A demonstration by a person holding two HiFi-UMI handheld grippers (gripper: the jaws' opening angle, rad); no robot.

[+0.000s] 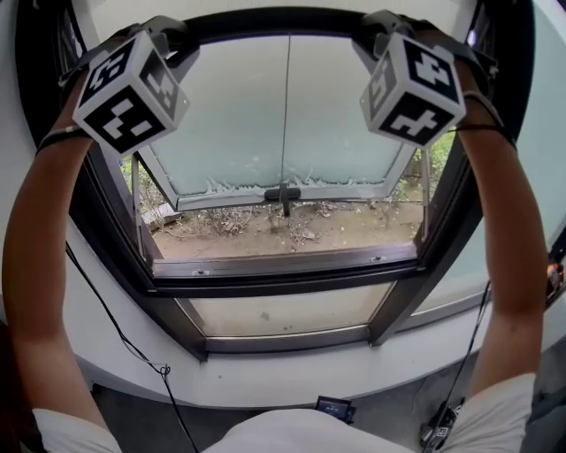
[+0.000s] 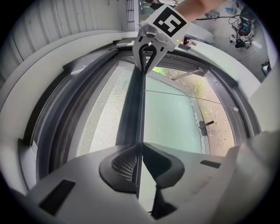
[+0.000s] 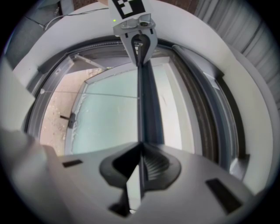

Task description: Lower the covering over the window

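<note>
The covering's dark bottom rail (image 1: 274,22) runs across the top of the window (image 1: 283,265). My left gripper (image 1: 181,40) is shut on the rail's left end and my right gripper (image 1: 371,35) on its right end. In the left gripper view the jaws (image 2: 140,146) pinch the thin rail (image 2: 133,109), with pale mesh (image 2: 100,118) to its left and the right gripper (image 2: 146,59) at the far end. In the right gripper view the jaws (image 3: 140,146) clamp the same rail (image 3: 146,105), which leads to the left gripper (image 3: 139,52).
A frosted pane (image 1: 283,115) with a dark handle (image 1: 283,193) is swung outward over bare ground (image 1: 283,230). The white sill (image 1: 292,376) lies below the frame. A black cable (image 1: 115,327) hangs on the left, and a small device (image 1: 334,409) sits on the floor.
</note>
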